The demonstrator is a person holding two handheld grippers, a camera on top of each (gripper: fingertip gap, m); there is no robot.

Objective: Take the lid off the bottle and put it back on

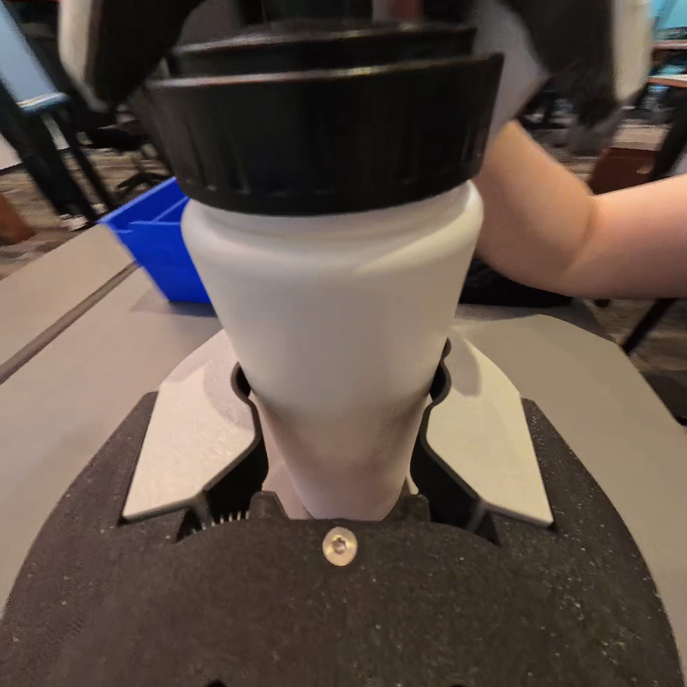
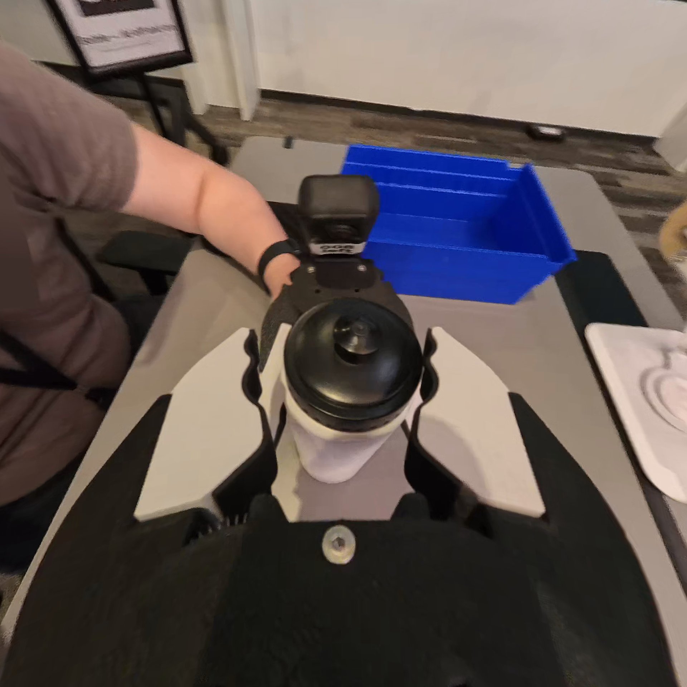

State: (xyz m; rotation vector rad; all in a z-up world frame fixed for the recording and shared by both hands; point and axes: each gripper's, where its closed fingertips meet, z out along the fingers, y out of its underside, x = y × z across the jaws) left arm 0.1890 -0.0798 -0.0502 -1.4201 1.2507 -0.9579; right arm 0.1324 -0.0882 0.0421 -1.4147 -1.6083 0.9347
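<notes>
A white bottle [image 1: 334,316] with a black ribbed lid [image 1: 323,141] stands upright on the grey table [image 1: 74,390]. My left gripper [image 1: 340,368] is shut on the bottle's body, low down, with one finger on each side. In the right wrist view I look down on the lid [image 2: 353,364] and its small knob. My right gripper [image 2: 340,357] is open and straddles the lid from above. Its right finger is at the lid's rim and its left finger stands slightly off. The right gripper's fingers [image 1: 580,63] show blurred beside the lid in the left wrist view.
A blue divided bin [image 2: 464,238] stands on the table behind the bottle and also shows in the left wrist view [image 1: 160,245]. A white moulded tray [image 2: 639,401] lies at the right edge. A person's arm [image 2: 208,208] reaches in from the left. Chairs and a framed sign [image 2: 122,33] stand beyond.
</notes>
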